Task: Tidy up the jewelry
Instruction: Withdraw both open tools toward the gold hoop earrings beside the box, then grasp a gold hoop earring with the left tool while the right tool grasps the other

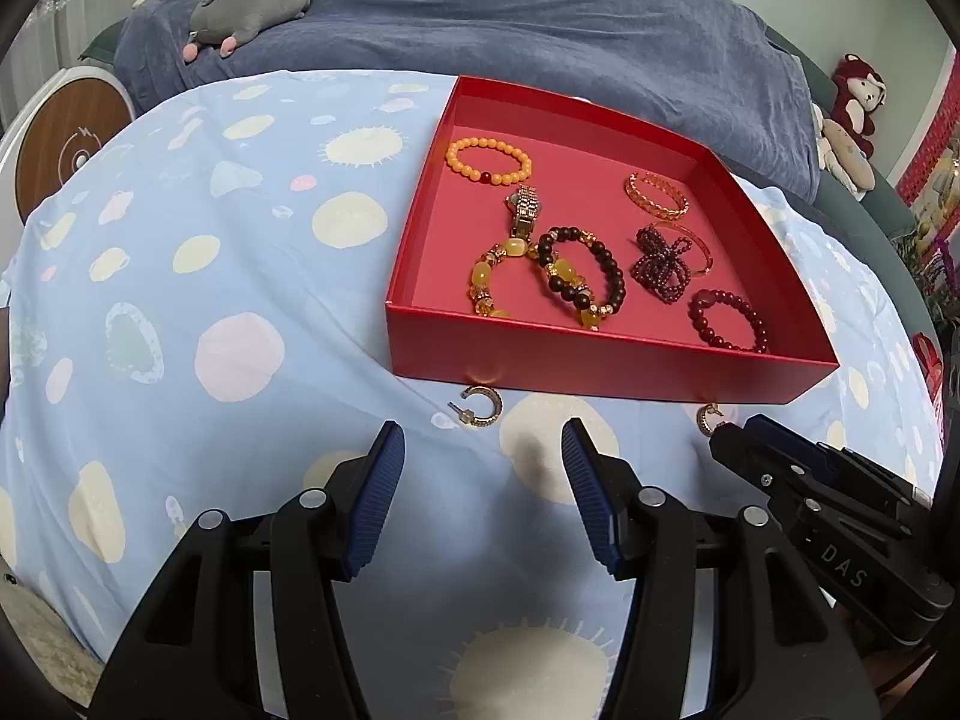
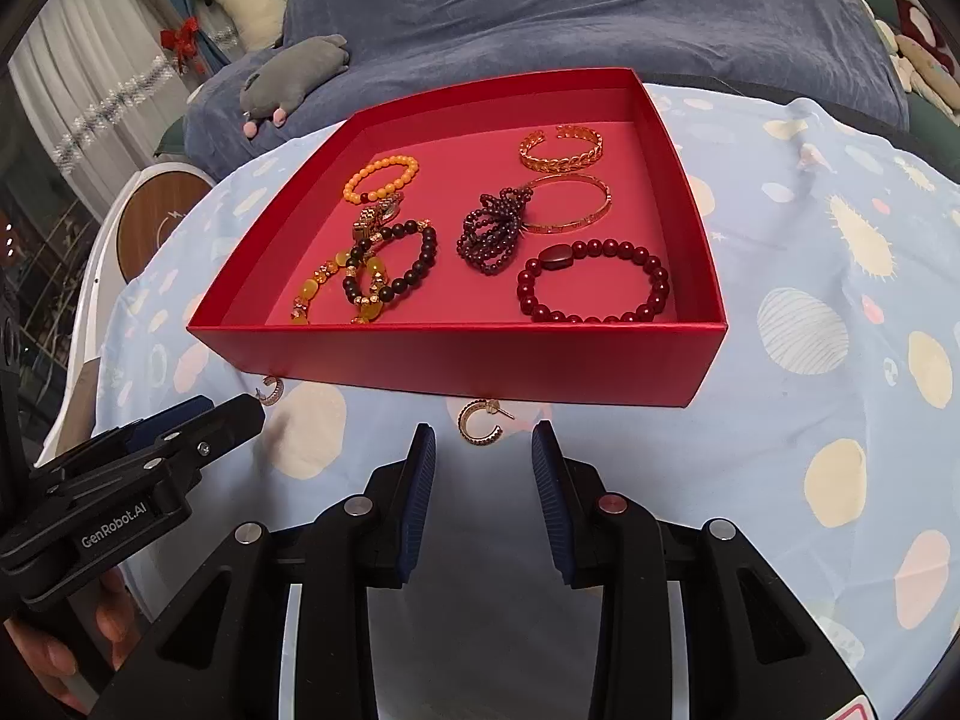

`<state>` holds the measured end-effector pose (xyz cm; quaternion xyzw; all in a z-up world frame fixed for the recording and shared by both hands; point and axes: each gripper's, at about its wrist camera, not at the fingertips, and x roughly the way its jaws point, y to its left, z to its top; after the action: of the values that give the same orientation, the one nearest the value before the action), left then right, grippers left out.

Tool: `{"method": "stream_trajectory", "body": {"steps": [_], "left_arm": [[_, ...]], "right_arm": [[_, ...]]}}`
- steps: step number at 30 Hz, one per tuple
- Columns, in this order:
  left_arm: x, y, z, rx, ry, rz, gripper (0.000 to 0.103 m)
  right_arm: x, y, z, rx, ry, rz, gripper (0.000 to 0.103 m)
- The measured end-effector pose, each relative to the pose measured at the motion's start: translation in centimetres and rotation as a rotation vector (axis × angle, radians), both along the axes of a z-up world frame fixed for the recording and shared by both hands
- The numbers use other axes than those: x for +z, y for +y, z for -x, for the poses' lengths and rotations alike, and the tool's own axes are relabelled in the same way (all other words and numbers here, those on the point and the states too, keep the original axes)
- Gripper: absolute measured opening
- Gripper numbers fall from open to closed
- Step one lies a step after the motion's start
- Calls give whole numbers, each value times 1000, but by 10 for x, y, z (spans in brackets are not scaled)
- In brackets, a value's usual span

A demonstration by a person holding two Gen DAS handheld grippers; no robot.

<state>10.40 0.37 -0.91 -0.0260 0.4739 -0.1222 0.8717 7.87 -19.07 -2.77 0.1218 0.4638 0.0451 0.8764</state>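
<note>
The red box point(image 2: 456, 360) stands on the patterned bedsheet point(image 1: 198, 276); its near wall hides part of the floor behind it. Contents: seven bracelets and one watch point(image 1: 525, 210), the watch partly covered by beads. Two hoop earrings lie on the sheet just outside the near wall: left earring point(image 1: 480, 405), fully visible, and right earring point(image 2: 480, 420). The left gripper point(image 1: 483, 456) has its jaws apart and empty, just short of the left earring. The right gripper point(image 2: 483, 462) has its jaws apart and empty, just short of the right earring.
</note>
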Motion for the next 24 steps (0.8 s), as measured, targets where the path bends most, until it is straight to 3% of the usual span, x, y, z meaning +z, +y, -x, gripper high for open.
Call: {"method": "stream_trajectory", "body": {"steps": [18, 24], "left_arm": [[-7, 0, -3, 11, 21, -1, 52], [-8, 0, -3, 14, 23, 0, 52]], "right_arm": [[-5, 5, -12, 5, 1, 9, 32], [-6, 11, -13, 12, -9, 64, 28]]}}
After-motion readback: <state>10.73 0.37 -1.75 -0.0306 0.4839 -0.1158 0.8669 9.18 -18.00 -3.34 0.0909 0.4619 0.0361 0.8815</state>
